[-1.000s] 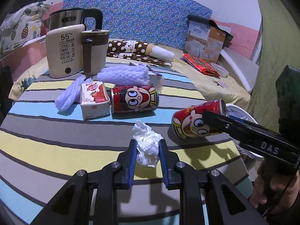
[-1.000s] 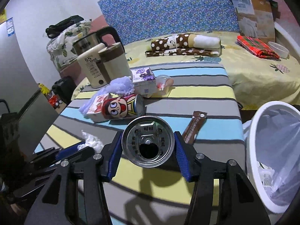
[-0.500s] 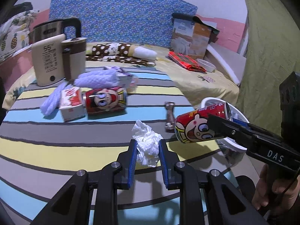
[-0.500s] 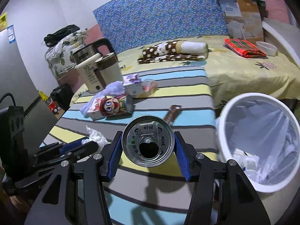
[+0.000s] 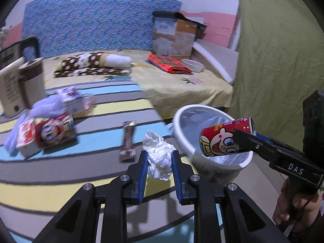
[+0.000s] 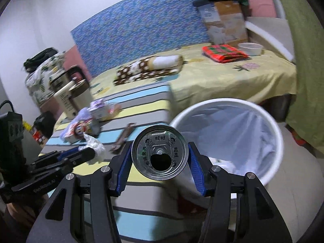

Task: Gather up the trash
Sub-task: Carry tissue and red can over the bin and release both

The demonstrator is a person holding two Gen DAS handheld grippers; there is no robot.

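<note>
My left gripper (image 5: 159, 159) is shut on a crumpled white tissue (image 5: 159, 158), held over the striped table's right edge. It also shows in the right wrist view (image 6: 95, 144). My right gripper (image 6: 159, 156) is shut on a red cartoon can (image 5: 224, 139), its silver open top (image 6: 159, 155) facing the camera. The can hangs over the near rim of the white trash bin (image 5: 182, 139), lined with a white bag (image 6: 243, 125), which stands beside the table's right end.
On the striped table (image 5: 60, 174) lie a brown snack wrapper (image 5: 128, 141), a second red can (image 5: 54, 130), a red-and-white carton (image 5: 25, 134), white foam netting (image 5: 46, 106) and a kettle (image 5: 12, 87). A bed (image 5: 182, 81) stands behind.
Both grippers have swung to the right with their loads. The can moved from above the table to over the bin's rim. The tissue moved toward the table's right edge.
</note>
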